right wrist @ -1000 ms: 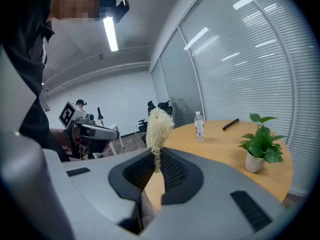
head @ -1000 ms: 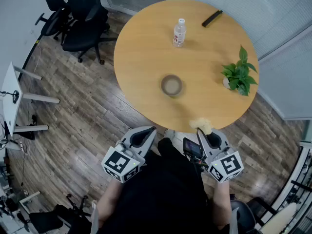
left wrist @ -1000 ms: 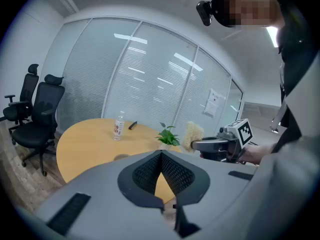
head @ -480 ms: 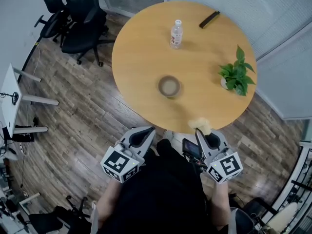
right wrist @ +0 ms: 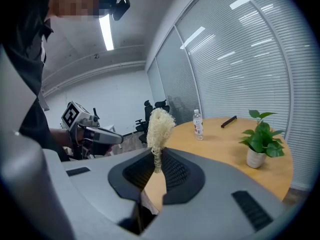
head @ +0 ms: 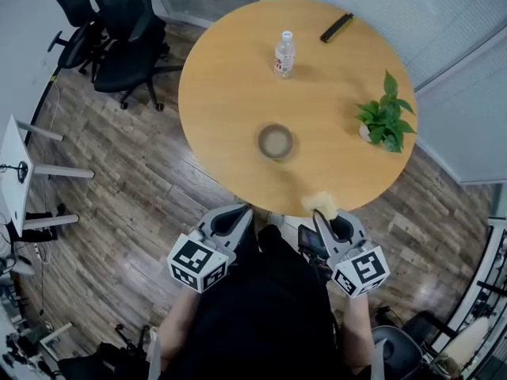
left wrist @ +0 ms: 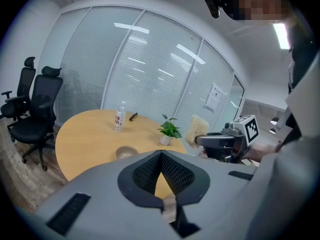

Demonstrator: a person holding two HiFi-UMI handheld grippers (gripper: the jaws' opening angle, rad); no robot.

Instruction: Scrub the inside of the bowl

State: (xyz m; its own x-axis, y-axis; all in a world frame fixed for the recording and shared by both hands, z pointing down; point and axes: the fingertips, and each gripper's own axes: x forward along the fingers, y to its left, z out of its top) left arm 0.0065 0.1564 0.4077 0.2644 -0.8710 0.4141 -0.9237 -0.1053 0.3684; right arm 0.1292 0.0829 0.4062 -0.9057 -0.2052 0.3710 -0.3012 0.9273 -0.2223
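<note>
A small brownish bowl [head: 276,142] stands near the front of the round wooden table [head: 230,77]; it also shows in the left gripper view as the bowl [left wrist: 126,153]. My right gripper [head: 325,214] is shut on a pale loofah scrubber [head: 321,203], held upright just off the table's near edge. In the right gripper view the scrubber [right wrist: 160,126] sticks up from the right gripper [right wrist: 157,159]. My left gripper [head: 239,212] hangs beside it, off the table, shut and with nothing in it. Both are well short of the bowl.
On the table stand a water bottle [head: 283,54], a black remote [head: 337,27] at the far edge and a potted plant [head: 386,121] at the right. Black office chairs [head: 119,30] stand at the far left on the wood floor. Glass walls with blinds lie behind the table.
The head view has shifted slightly. Both grippers stay close to the person's body at the table's near edge, with the scrubber still held.
</note>
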